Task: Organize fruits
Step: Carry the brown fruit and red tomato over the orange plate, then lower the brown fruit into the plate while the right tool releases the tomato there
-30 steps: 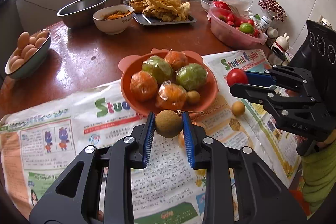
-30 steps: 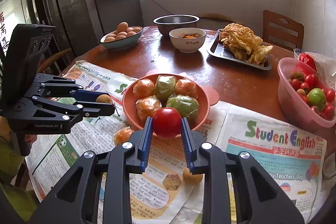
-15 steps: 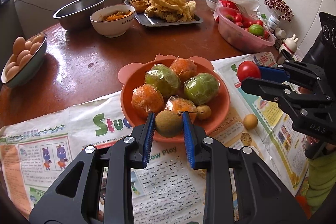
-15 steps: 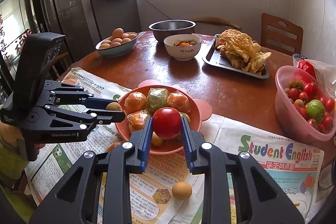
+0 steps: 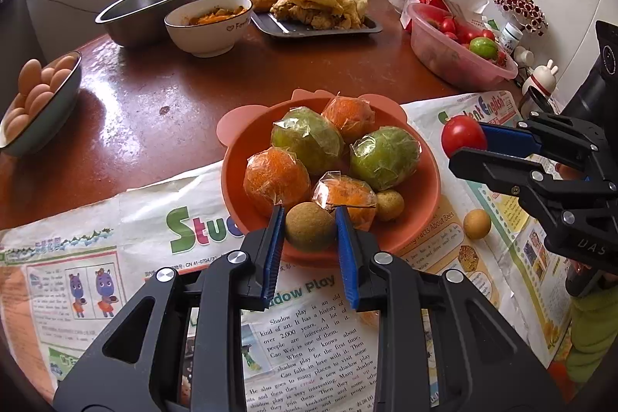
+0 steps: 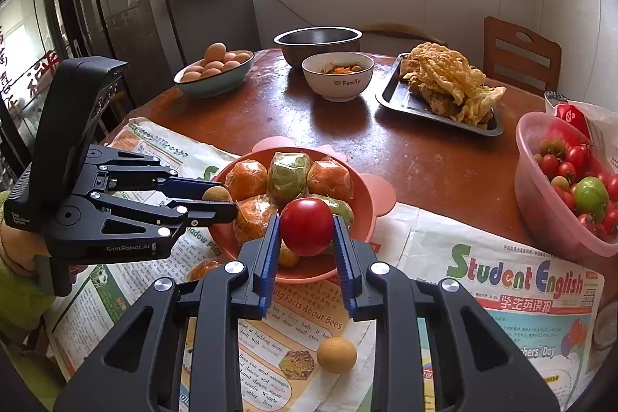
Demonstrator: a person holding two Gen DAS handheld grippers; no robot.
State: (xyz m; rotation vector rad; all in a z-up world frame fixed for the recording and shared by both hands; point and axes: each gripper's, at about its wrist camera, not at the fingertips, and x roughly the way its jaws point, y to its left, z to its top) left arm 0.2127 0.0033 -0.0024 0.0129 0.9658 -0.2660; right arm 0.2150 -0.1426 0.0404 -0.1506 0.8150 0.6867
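My left gripper (image 5: 310, 224) is shut on a small brown round fruit (image 5: 310, 226), held just over the near rim of the orange bowl (image 5: 426, 186). The bowl holds several plastic-wrapped oranges (image 5: 276, 176) and green fruits (image 5: 384, 157), plus a small brown fruit (image 5: 389, 205). My right gripper (image 6: 306, 228) is shut on a red tomato (image 6: 306, 226) above the bowl's (image 6: 363, 197) near edge. In the left wrist view the tomato (image 5: 462, 136) hangs right of the bowl. The left gripper (image 6: 222, 201) shows at the bowl's left in the right wrist view. A loose brown fruit (image 6: 336, 354) lies on the newspaper (image 6: 502, 280).
On the brown table (image 6: 425, 157) stand a pink basin of tomatoes (image 6: 540, 195), a tray of fried food (image 6: 390, 99), a white bowl (image 6: 336, 83), a steel bowl (image 6: 316, 39) and a bowl of eggs (image 6: 212, 80). A wrapped orange (image 6: 202, 269) lies beside the orange bowl.
My left gripper has carried the brown fruit forward from over the newspaper to the bowl's near rim. My right gripper has also drawn closer to the bowl with the tomato.
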